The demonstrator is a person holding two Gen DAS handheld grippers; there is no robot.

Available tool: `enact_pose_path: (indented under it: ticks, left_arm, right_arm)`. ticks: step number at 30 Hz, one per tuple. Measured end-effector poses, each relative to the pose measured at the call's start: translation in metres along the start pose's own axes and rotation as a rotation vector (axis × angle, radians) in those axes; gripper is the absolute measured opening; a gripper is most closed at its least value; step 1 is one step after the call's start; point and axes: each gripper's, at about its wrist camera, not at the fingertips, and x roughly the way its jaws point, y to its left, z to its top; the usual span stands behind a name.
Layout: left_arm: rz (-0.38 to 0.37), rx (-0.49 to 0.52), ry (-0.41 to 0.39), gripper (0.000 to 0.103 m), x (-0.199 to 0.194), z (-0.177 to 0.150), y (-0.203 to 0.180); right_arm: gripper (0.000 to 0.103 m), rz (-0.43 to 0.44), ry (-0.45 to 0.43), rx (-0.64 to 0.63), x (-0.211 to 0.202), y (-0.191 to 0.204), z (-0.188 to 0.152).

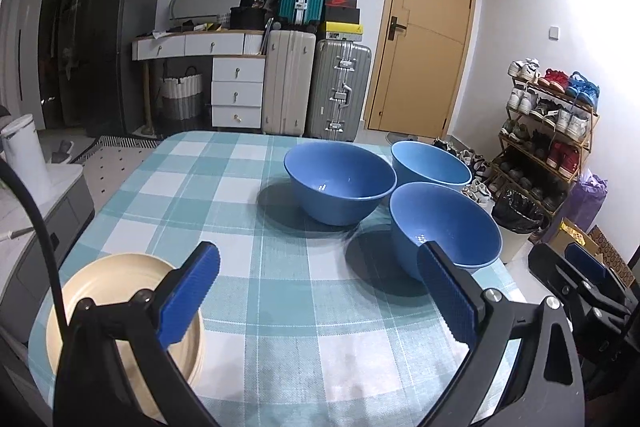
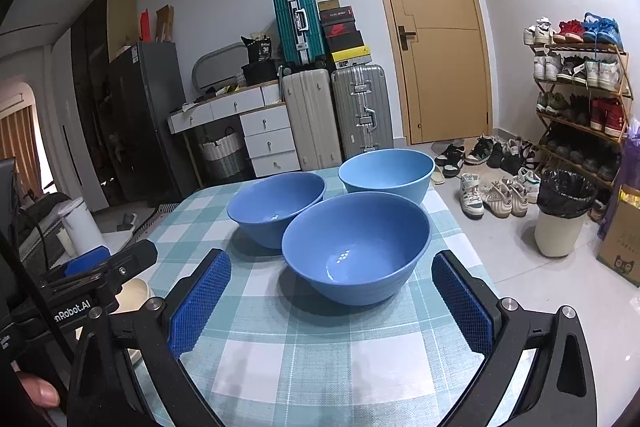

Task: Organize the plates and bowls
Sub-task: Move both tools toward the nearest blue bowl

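Three blue bowls stand upright in a cluster on the checked tablecloth (image 1: 248, 267): a near one (image 1: 444, 227) (image 2: 356, 247), a darker middle one (image 1: 340, 181) (image 2: 276, 207) and a lighter far one (image 1: 430, 163) (image 2: 386, 173). A cream plate (image 1: 120, 291) lies at the near left corner, partly hidden by my left finger; a sliver of the plate (image 2: 136, 293) shows in the right wrist view. My left gripper (image 1: 318, 297) is open and empty over the cloth. My right gripper (image 2: 332, 303) is open and empty, just short of the near bowl.
The table's right edge drops to the floor near a bin with a black liner (image 2: 562, 211), loose shoes and a shoe rack (image 2: 580, 95). Suitcases (image 1: 316, 83), white drawers and a door stand beyond the far edge. A grey cabinet (image 1: 52, 215) sits left.
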Motion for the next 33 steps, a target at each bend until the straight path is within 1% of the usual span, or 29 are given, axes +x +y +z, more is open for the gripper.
enact_pose_path:
  ticks: [4, 7, 10, 11, 13, 18, 21, 24, 27, 30, 32, 33]
  left_arm:
    - [-0.001, 0.013, 0.022, 0.1, 0.006, -0.003, -0.005]
    - [0.003, 0.032, 0.016, 0.1, 0.005, -0.005, -0.009]
    - [-0.031, 0.06, 0.026, 0.099, 0.007, -0.007, -0.016]
    - [-0.032, 0.061, 0.036, 0.099, 0.009, -0.008, -0.018]
    - [-0.028, 0.055, 0.05, 0.099, 0.013, -0.008, -0.02]
    - [0.017, 0.024, 0.093, 0.099, 0.027, -0.003, -0.023]
    - [0.022, -0.001, 0.149, 0.099, 0.045, 0.007, -0.024]
    - [0.007, -0.024, 0.218, 0.099, 0.068, 0.011, -0.03]
    - [0.012, -0.034, 0.28, 0.099, 0.094, 0.012, -0.039]
    - [0.002, -0.056, 0.333, 0.099, 0.118, 0.01, -0.047]
    - [0.017, -0.057, 0.39, 0.1, 0.133, 0.007, -0.053]
    - [0.001, -0.065, 0.382, 0.099, 0.135, 0.007, -0.054]
  right_arm:
    - [0.102, -0.022, 0.022, 0.008, 0.003, -0.003, 0.0]
    - [0.102, -0.024, 0.032, 0.025, 0.004, -0.007, 0.0]
    - [0.102, -0.021, 0.035, 0.033, 0.004, -0.009, 0.0]
    - [0.102, -0.016, 0.044, 0.034, 0.005, -0.01, -0.001]
    - [0.102, -0.011, 0.058, 0.042, 0.007, -0.013, -0.001]
    - [0.102, -0.01, 0.041, 0.081, 0.006, -0.028, 0.001]
    - [0.102, -0.025, 0.059, 0.091, 0.014, -0.038, 0.005]
    - [0.102, -0.017, 0.096, 0.091, 0.029, -0.05, 0.014]
    - [0.102, -0.011, 0.143, 0.082, 0.052, -0.063, 0.024]
    - [0.102, -0.012, 0.214, 0.06, 0.086, -0.074, 0.034]
    - [0.102, 0.0, 0.28, 0.071, 0.112, -0.085, 0.04]
    - [0.102, 0.002, 0.305, 0.088, 0.123, -0.092, 0.042]
